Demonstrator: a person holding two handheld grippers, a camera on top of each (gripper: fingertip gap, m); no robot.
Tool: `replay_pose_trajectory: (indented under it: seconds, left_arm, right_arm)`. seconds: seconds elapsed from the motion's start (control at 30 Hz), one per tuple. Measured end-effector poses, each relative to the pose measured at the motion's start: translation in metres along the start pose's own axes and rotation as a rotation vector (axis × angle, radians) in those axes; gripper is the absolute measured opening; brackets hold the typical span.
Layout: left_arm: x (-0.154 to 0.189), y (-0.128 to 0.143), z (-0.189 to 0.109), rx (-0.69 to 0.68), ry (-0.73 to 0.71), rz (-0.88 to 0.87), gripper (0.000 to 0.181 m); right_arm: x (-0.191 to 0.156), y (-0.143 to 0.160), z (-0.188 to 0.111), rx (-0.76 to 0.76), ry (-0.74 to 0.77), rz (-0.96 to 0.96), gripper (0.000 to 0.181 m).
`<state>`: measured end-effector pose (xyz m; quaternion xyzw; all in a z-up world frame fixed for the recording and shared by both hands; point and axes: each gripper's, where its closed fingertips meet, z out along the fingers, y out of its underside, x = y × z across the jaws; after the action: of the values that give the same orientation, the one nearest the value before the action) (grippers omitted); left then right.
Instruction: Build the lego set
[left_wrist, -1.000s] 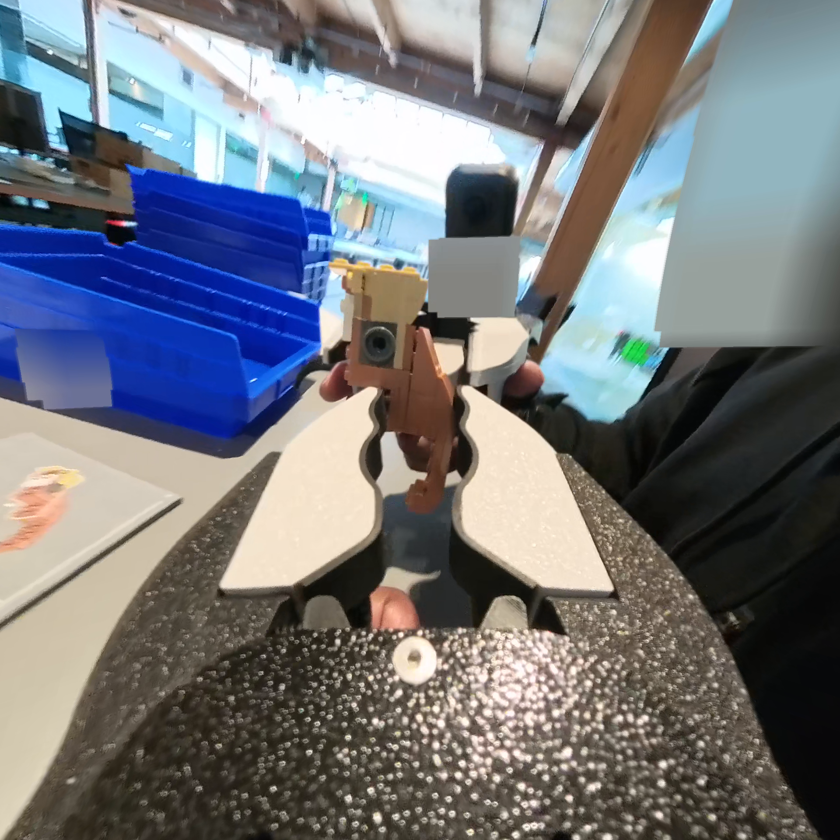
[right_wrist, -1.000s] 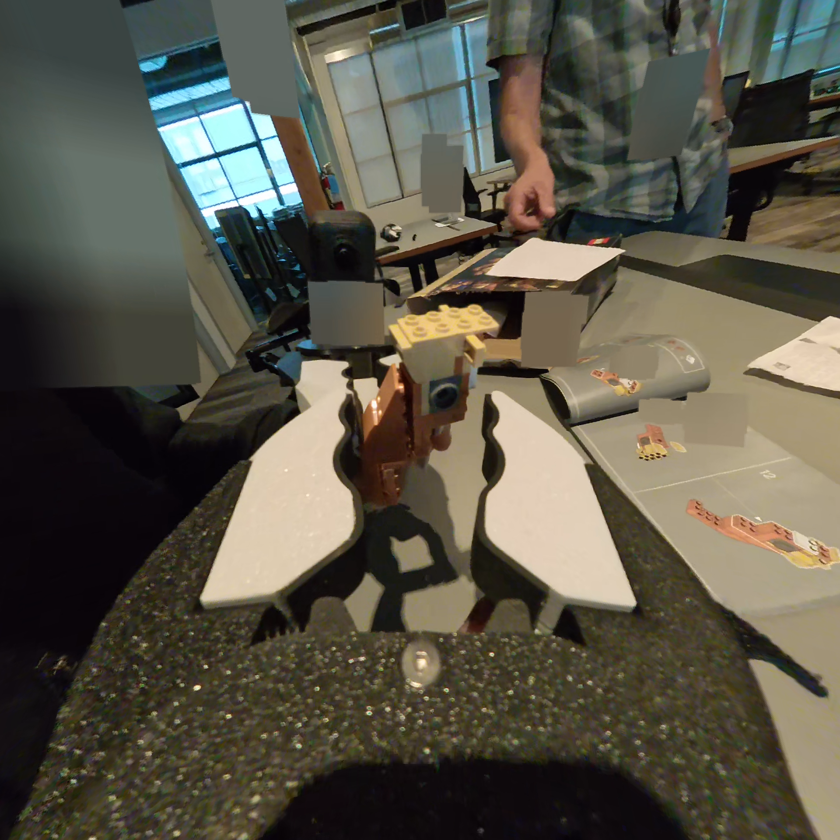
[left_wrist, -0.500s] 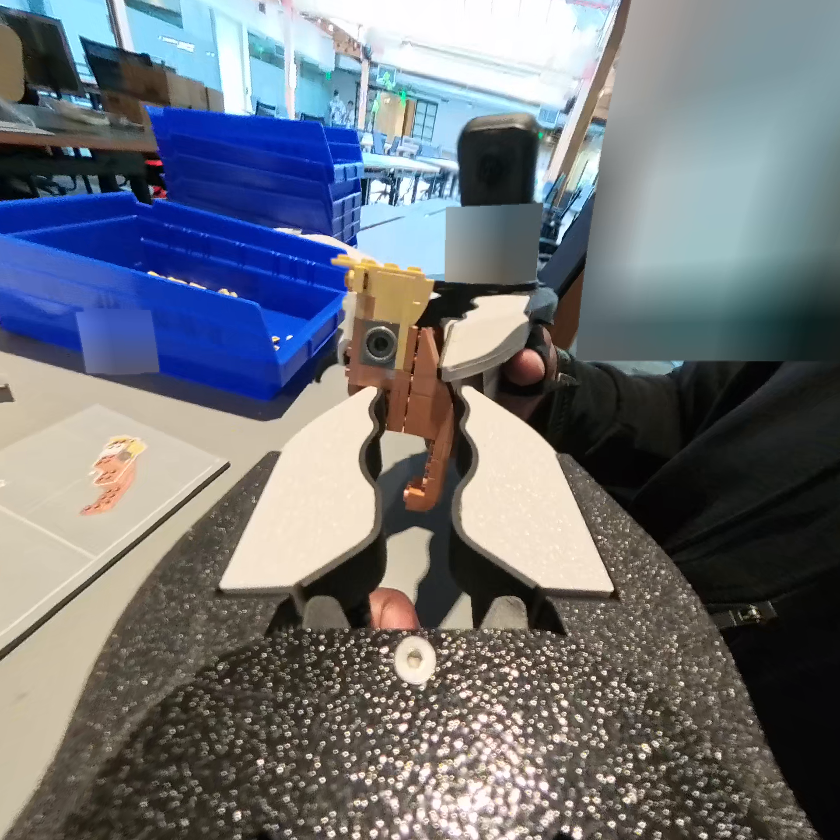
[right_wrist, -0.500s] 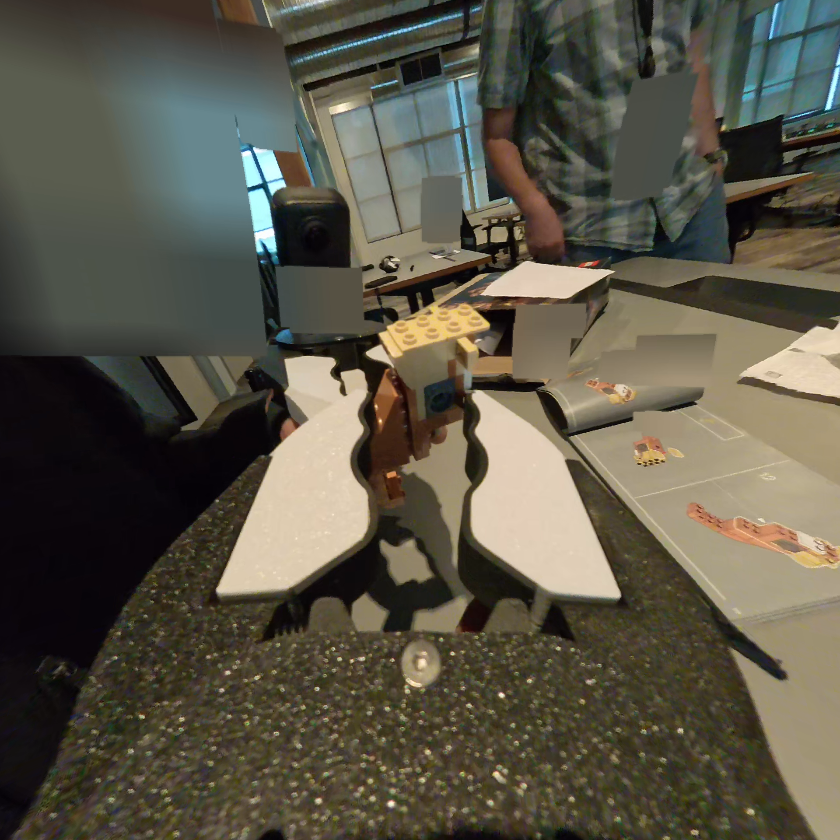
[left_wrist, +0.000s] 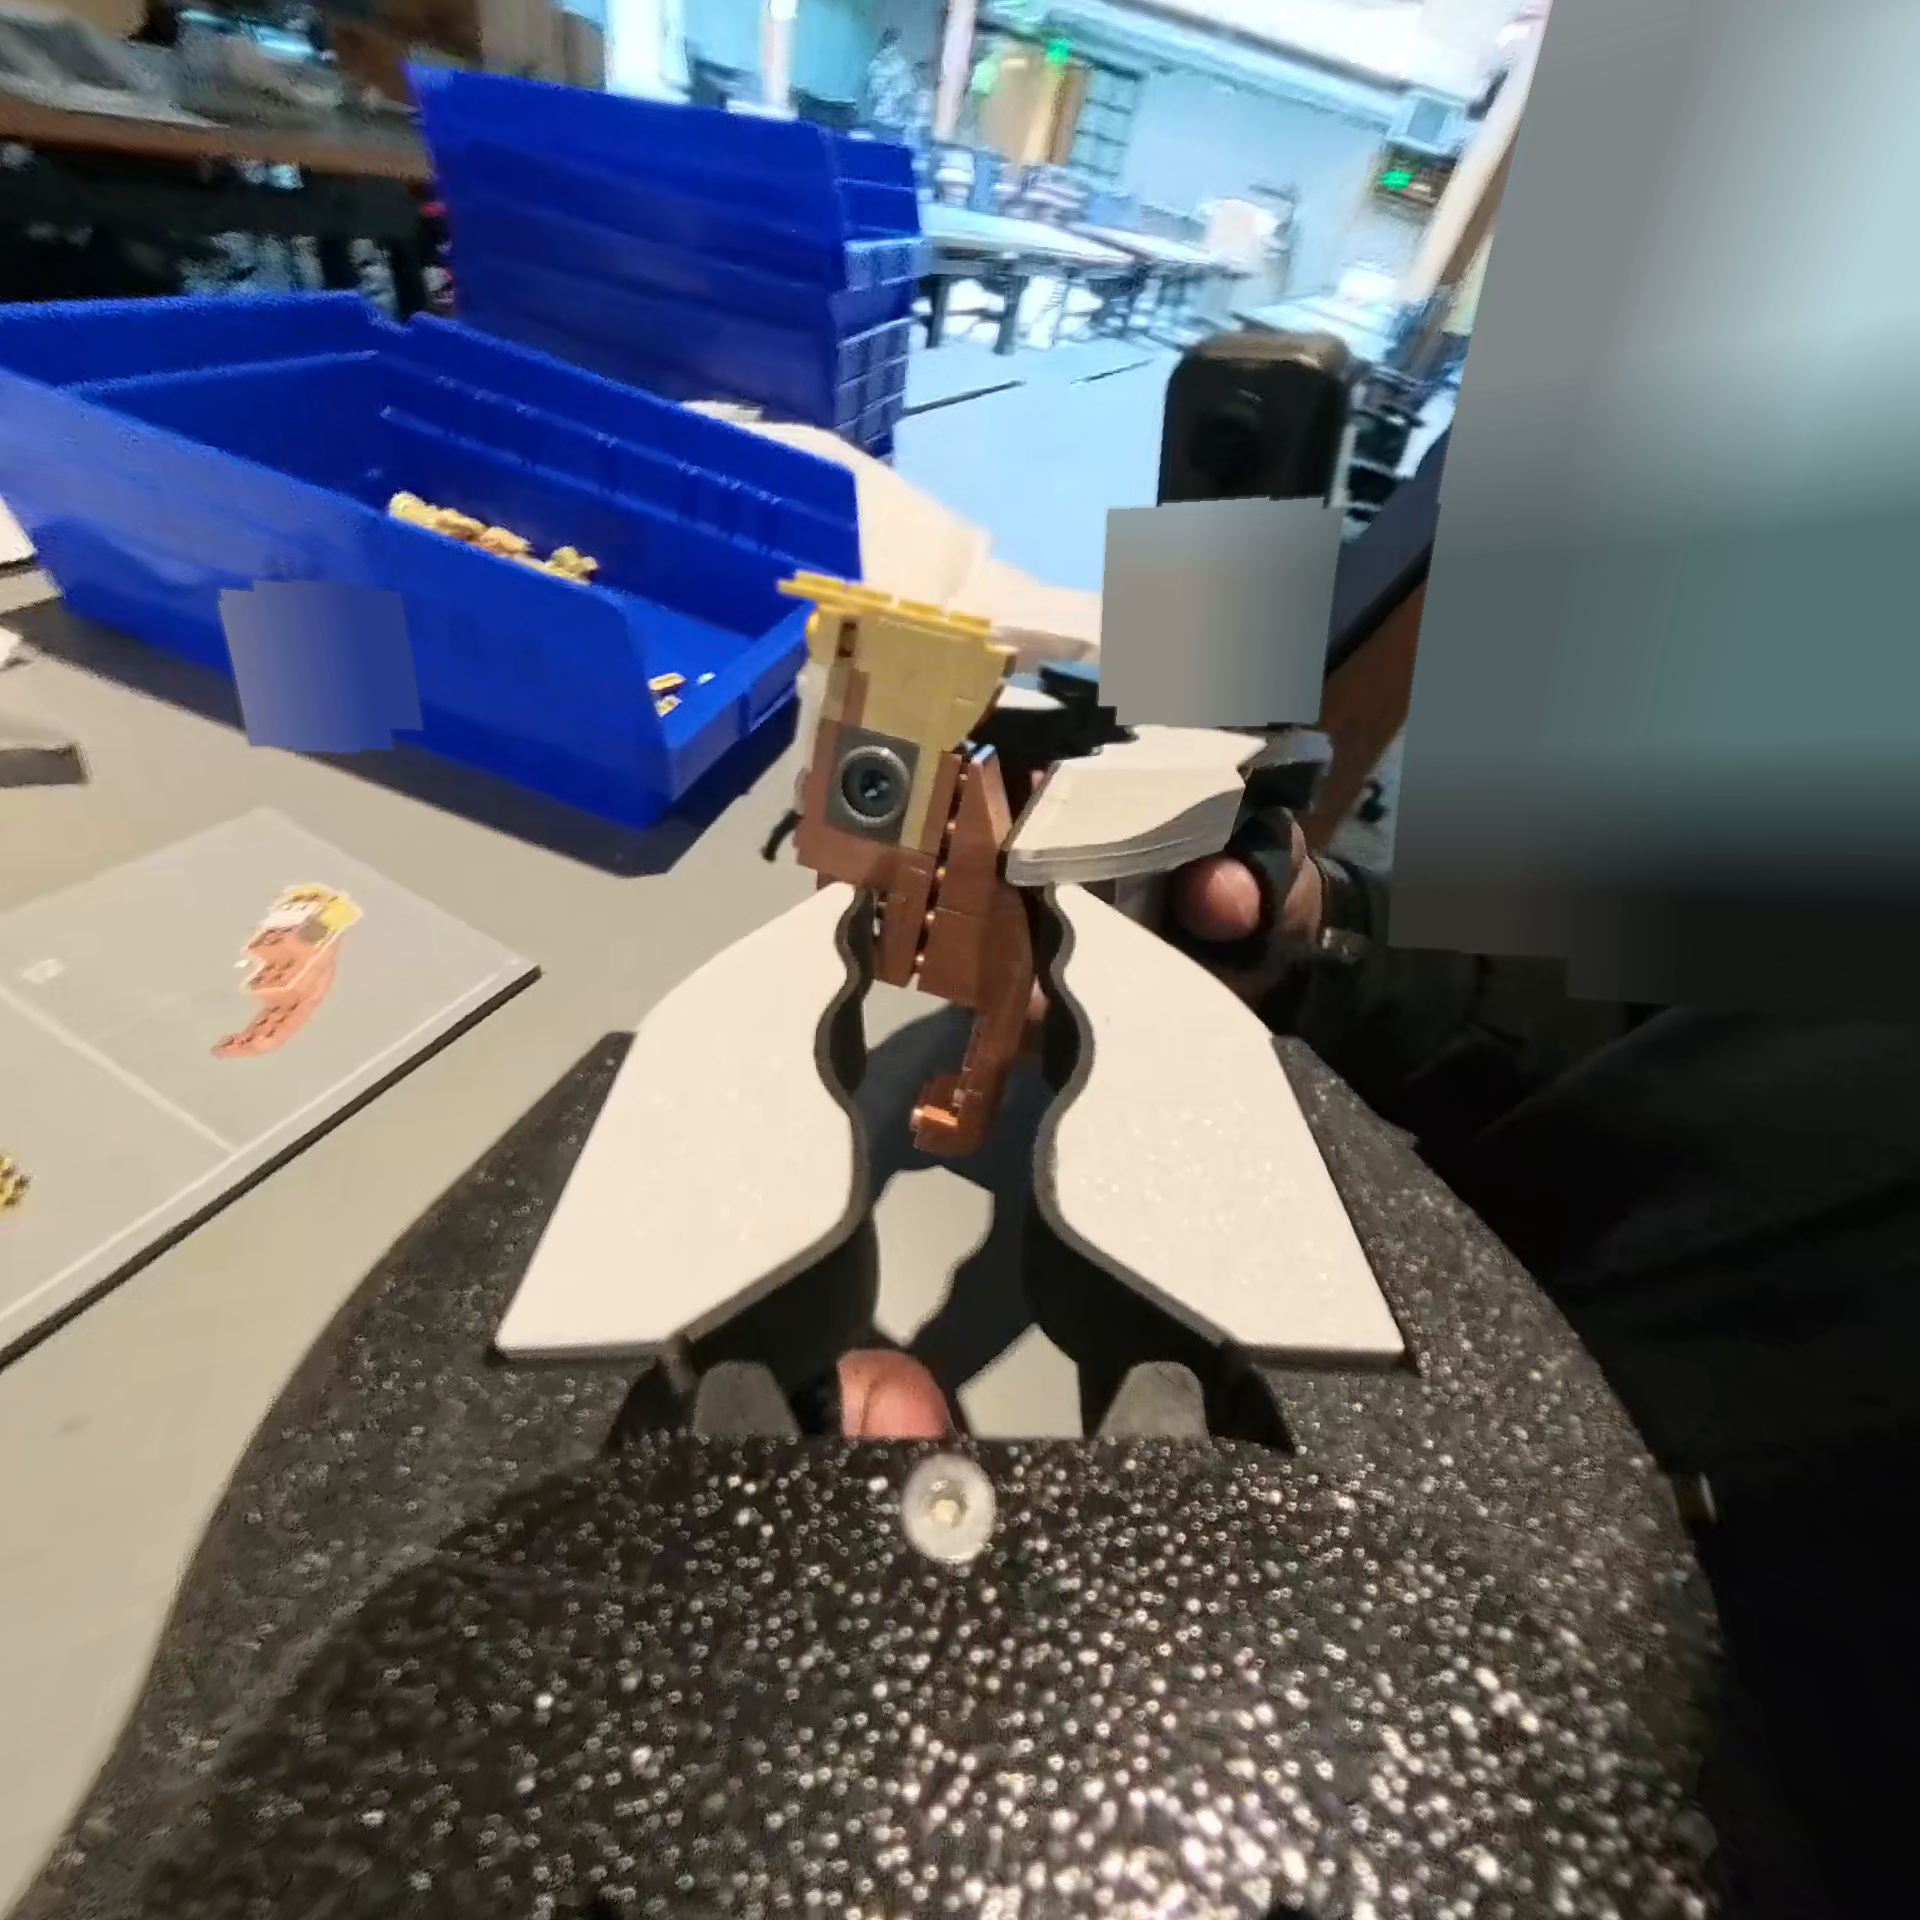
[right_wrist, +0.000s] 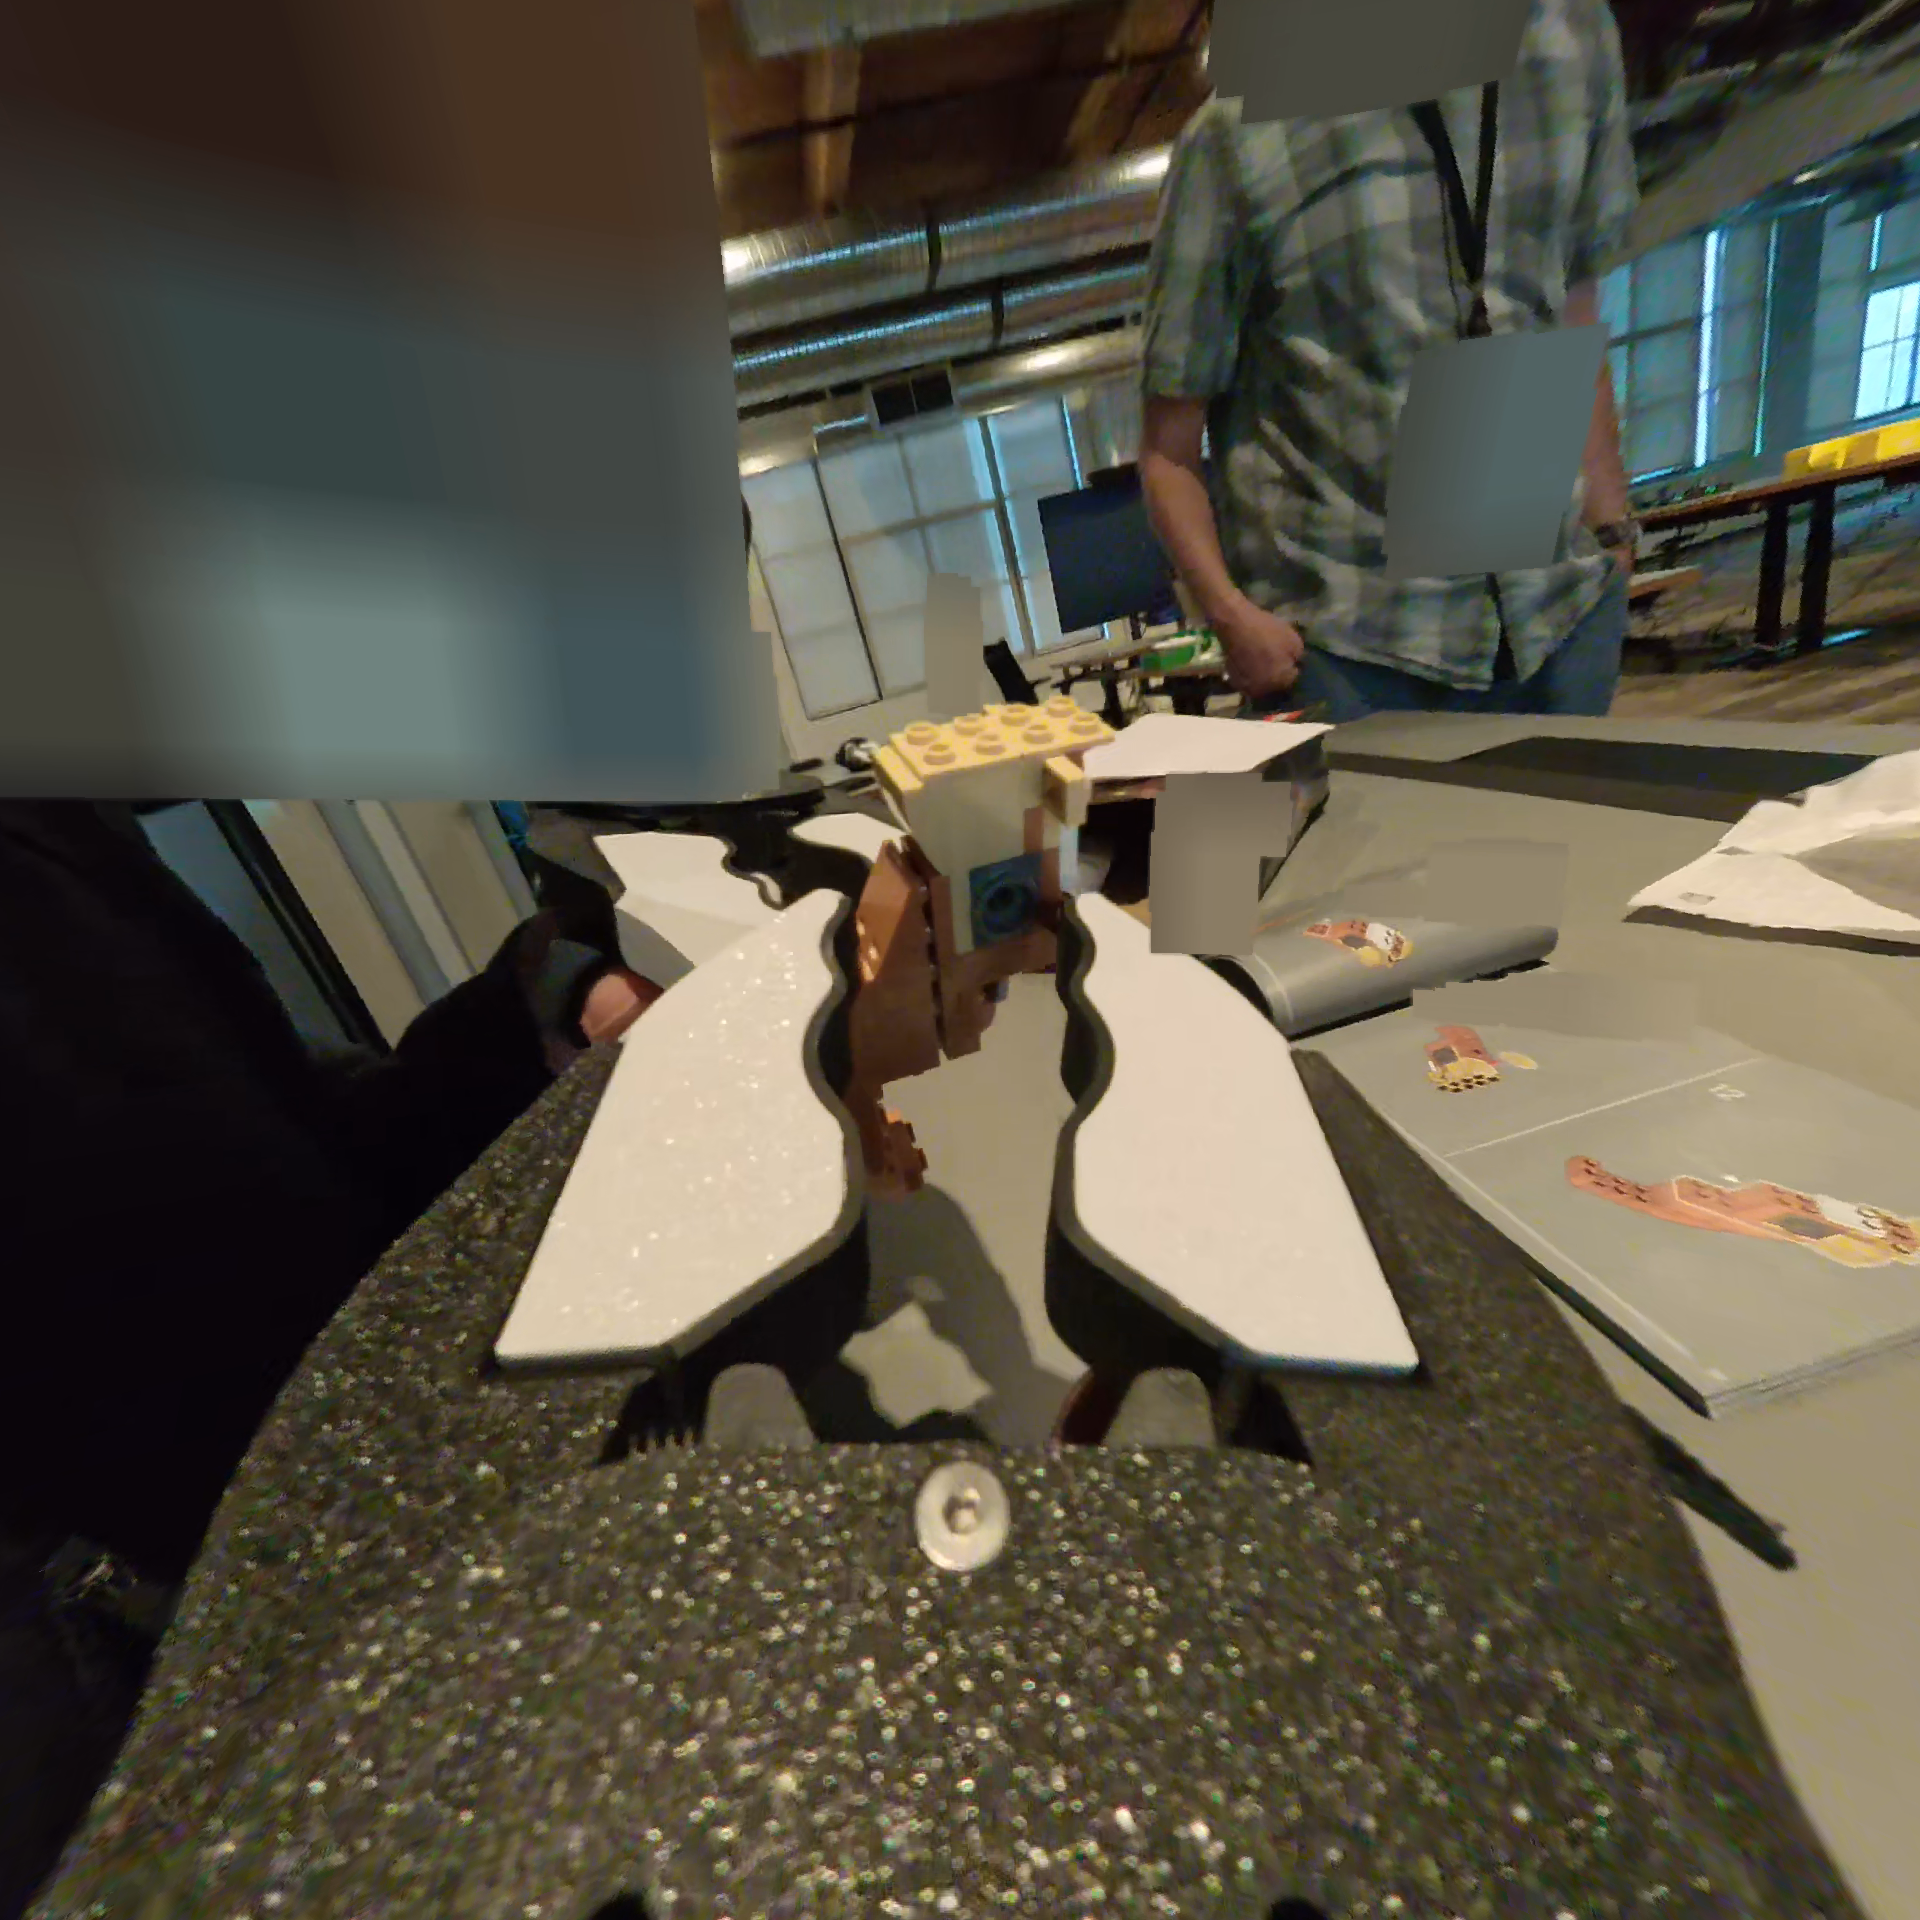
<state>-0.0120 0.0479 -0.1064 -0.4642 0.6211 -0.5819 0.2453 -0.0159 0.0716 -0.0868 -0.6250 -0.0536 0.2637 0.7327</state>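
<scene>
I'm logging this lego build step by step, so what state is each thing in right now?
lego model: partly built, held above the table by both grippers.
left hand-held gripper: shut on the model's brown body.
right hand-held gripper: shut on the model.
blue bin: open, a few tan pieces inside.
instruction booklet: lying open on the table.
cardboard box: flap open.

blue bin (left_wrist: 582, 623) left, booklet (right_wrist: 1662, 1195) right

Black speckled foam gripper bodies, each with one silver screw (left_wrist: 943, 1520), pale grey wavy-edged fingers (right_wrist: 717, 1122), black sleeves (left_wrist: 1558, 1091).
</scene>
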Motion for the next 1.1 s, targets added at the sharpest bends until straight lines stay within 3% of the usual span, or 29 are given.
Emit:
replay_pose_trajectory:
  seconds: [0.23,0.37,0.73,0.93,1.1]
  left_arm:
    - [-0.003,0.000,0.001,0.099,0.024,-0.068,0.029]
    - [0.005,-0.007,-0.004,0.153,0.152,-0.125,0.028]
    - [-0.004,-0.009,-0.005,0.192,0.126,-0.144,0.028]
    - [-0.009,-0.001,-0.004,0.132,0.103,-0.115,0.027]
    - [-0.017,0.003,-0.003,0.142,0.094,-0.177,0.027]
  right_arm:
    - [0.001,0.000,0.002,0.000,-0.021,-0.003,0.036]
    - [-0.001,-0.003,0.002,0.035,-0.144,0.214,0.035]
    - [0.007,-0.005,0.004,0.093,-0.112,0.201,0.033]
    - [0.009,0.003,0.008,-0.015,-0.072,0.139,0.033]
    - [0.018,0.010,0.012,-0.065,0.003,0.196,0.034]
